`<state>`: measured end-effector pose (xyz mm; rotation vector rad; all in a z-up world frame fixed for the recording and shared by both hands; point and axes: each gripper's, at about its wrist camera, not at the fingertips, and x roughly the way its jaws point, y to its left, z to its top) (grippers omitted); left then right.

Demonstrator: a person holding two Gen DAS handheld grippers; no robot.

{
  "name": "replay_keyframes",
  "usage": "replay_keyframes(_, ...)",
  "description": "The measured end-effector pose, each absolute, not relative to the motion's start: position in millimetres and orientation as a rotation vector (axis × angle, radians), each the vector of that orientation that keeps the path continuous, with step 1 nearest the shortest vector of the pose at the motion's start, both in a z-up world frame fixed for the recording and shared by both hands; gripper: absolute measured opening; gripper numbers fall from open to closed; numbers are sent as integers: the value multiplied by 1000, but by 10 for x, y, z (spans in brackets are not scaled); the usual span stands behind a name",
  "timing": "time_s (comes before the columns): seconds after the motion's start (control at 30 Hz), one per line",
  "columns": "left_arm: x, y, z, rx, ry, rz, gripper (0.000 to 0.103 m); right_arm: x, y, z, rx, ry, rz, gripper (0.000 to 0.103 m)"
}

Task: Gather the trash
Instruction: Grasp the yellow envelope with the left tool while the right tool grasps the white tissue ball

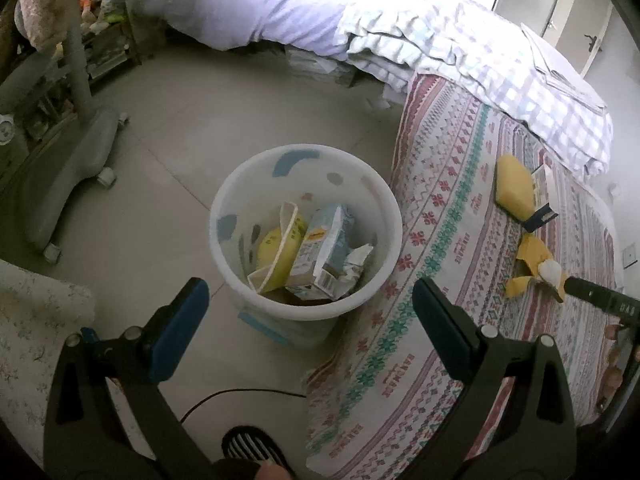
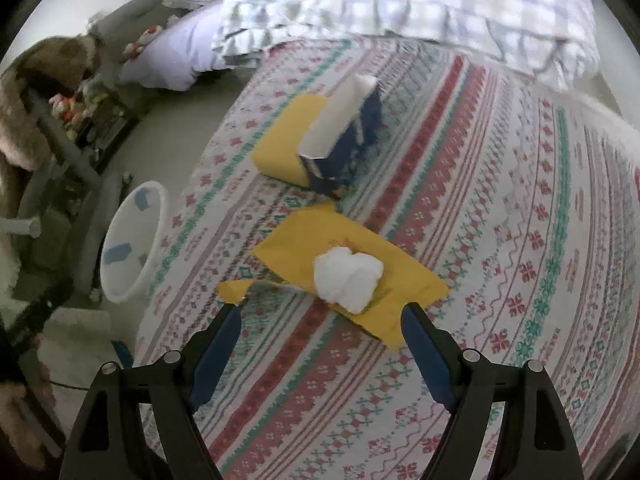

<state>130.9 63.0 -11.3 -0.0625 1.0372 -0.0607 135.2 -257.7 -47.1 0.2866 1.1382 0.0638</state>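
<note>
A white trash bin [image 1: 376,200] stands on the floor beside the bed and holds a milk carton [image 1: 320,248] and yellow packaging. My left gripper [image 1: 310,294] is open and empty above the bin's near rim. On the patterned bedspread lie a torn yellow envelope [image 2: 416,284] with a crumpled white tissue [image 2: 347,274] on it, a yellow pack [image 2: 286,146] and a dark blue box [image 2: 344,140]. My right gripper [image 2: 320,320] is open just short of the tissue. The bin also shows in the right wrist view [image 2: 128,240].
A checked quilt [image 1: 480,52] is piled at the far end of the bed. A grey chair base on wheels [image 1: 68,176] stands left of the bin. A black cable [image 1: 240,394] runs over the tiled floor. A cluttered shelf [image 1: 100,36] is at the far left.
</note>
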Motion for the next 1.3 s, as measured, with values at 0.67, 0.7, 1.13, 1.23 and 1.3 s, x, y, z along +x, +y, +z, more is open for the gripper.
replay_keyframes(0.67,1346,297,-192,-37,1066,-104,101,1633,-2677,-696,389,1180,-9,22)
replay_keyframes(0.7,1347,245,-192,-37,1067,-115,101,1610,-2684,-651,388,1168,-3,21)
replay_keyframes(1.13,1368,-650,-153,38,1042,-313,101,1123,-3168,-348,391,1080,-34,21)
replay_keyframes(1.23,1399,-905,-178,51,1042,-368,101,1031,-3291,-391,389,1092,-56,21)
replay_keyframes(1.3,1385,-1110,-202,94,1034,-407,101,955,-3388,-414,390,1096,-69,21)
